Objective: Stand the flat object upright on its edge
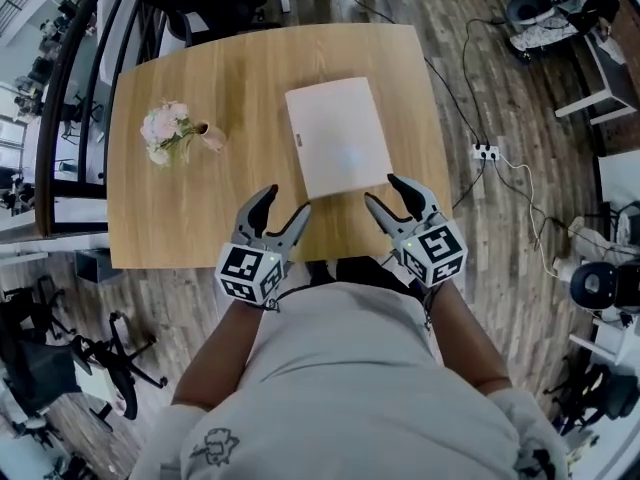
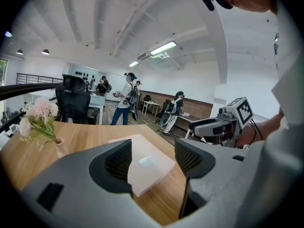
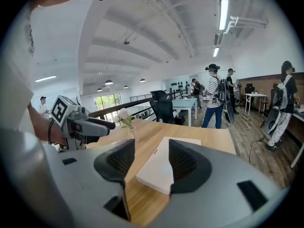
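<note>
A flat white box [image 1: 337, 135] lies face down on the wooden table [image 1: 180, 208], right of centre. It also shows as the white box [image 2: 145, 163] between the left jaws' line of sight and as the white box [image 3: 164, 167] ahead of the right jaws. My left gripper [image 1: 283, 205] hovers open at the table's near edge, just left of the box's near corner. My right gripper [image 1: 394, 193] is open at the box's near right corner, apart from it. Neither holds anything.
A small vase of pink flowers [image 1: 172, 133] stands on the table's left part. A power strip and cables [image 1: 486, 153] lie on the floor to the right. Office chairs [image 2: 73, 101] and several people [image 3: 214, 95] stand beyond the table.
</note>
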`<move>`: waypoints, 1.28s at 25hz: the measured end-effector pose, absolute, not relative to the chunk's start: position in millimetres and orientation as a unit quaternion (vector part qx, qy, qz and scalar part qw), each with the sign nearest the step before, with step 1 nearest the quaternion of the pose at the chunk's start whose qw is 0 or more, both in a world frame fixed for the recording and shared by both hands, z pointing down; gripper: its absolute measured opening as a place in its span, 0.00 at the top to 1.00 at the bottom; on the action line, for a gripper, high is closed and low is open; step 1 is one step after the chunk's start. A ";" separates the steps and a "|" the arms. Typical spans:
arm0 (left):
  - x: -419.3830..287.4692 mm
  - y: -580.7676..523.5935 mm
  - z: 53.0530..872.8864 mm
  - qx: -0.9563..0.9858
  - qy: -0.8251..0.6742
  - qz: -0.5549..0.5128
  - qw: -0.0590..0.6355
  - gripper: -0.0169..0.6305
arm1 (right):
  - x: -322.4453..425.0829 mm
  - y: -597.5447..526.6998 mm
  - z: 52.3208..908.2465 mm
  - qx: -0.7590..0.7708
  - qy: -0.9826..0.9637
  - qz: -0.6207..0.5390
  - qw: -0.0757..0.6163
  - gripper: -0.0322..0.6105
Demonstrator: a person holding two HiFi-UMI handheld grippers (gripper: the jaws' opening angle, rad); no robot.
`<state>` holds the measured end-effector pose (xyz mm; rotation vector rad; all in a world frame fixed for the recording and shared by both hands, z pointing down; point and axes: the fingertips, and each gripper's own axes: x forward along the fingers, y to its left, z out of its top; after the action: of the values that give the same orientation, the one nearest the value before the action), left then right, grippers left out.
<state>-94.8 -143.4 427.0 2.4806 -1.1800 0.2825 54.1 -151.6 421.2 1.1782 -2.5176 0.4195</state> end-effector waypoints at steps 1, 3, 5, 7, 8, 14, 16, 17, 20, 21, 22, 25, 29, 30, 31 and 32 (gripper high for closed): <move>-94.5 -148.5 429.5 0.879 -0.423 0.103 0.192 0.55 | 55.6 -157.2 425.4 0.408 -0.884 0.151 0.169 0.59; -94.5 -158.2 434.9 0.874 -0.432 0.107 0.197 0.55 | 58.1 -168.1 434.3 0.398 -0.886 0.158 0.177 0.58; -94.3 -167.8 442.5 0.868 -0.439 0.113 0.204 0.55 | 60.3 -179.3 444.2 0.388 -0.888 0.166 0.186 0.58; -93.0 -177.2 451.7 0.862 -0.442 0.119 0.217 0.55 | 62.0 -190.2 455.1 0.375 -0.889 0.174 0.197 0.56; -92.3 -182.6 456.1 0.861 -0.442 0.122 0.221 0.55 | 62.6 -196.1 460.4 0.370 -0.889 0.177 0.203 0.56; -84.3 -212.7 484.5 0.850 -0.441 0.144 0.249 0.55 | 78.9 -232.2 492.8 0.355 -0.884 0.212 0.219 0.55; -83.2 -218.4 497.7 0.844 -0.443 0.154 0.262 0.55 | 85.0 -241.0 506.8 0.349 -0.881 0.227 0.226 0.54; -83.1 -221.7 504.2 0.841 -0.443 0.158 0.268 0.55 | 87.4 -245.3 513.6 0.346 -0.879 0.234 0.230 0.54; -83.1 -230.7 522.8 0.830 -0.445 0.167 0.291 0.55 | 91.9 -257.4 532.1 0.339 -0.873 0.253 0.242 0.53; -82.3 -233.3 528.3 0.827 -0.446 0.170 0.299 0.55 | 93.0 -261.0 537.1 0.337 -0.871 0.257 0.247 0.52; -81.4 -236.0 533.2 0.824 -0.446 0.172 0.305 0.55 | 94.0 -264.4 541.5 0.335 -0.870 0.261 0.250 0.52; -79.8 -243.0 549.8 0.814 -0.448 0.189 0.317 0.55 | 95.9 -273.6 555.1 0.328 -0.866 0.273 0.260 0.51; -79.2 -250.6 577.2 0.798 -0.445 0.216 0.344 0.55 | 101.4 -282.6 579.4 0.316 -0.858 0.277 0.294 0.47; -79.8 -252.7 582.9 0.795 -0.446 0.220 0.348 0.55 | 103.1 -284.7 585.5 0.314 -0.856 0.280 0.300 0.47; -80.8 -255.0 588.3 0.791 -0.448 0.224 0.351 0.55 | 104.7 -287.2 591.4 0.313 -0.854 0.284 0.303 0.47; -82.1 -257.6 593.2 0.788 -0.450 0.226 0.354 0.55 | 106.1 -290.0 597.6 0.313 -0.852 0.289 0.305 0.47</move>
<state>-82.1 -257.6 593.2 2.0362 -1.1644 0.5848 106.1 -290.0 597.6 0.8289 -2.2557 0.7656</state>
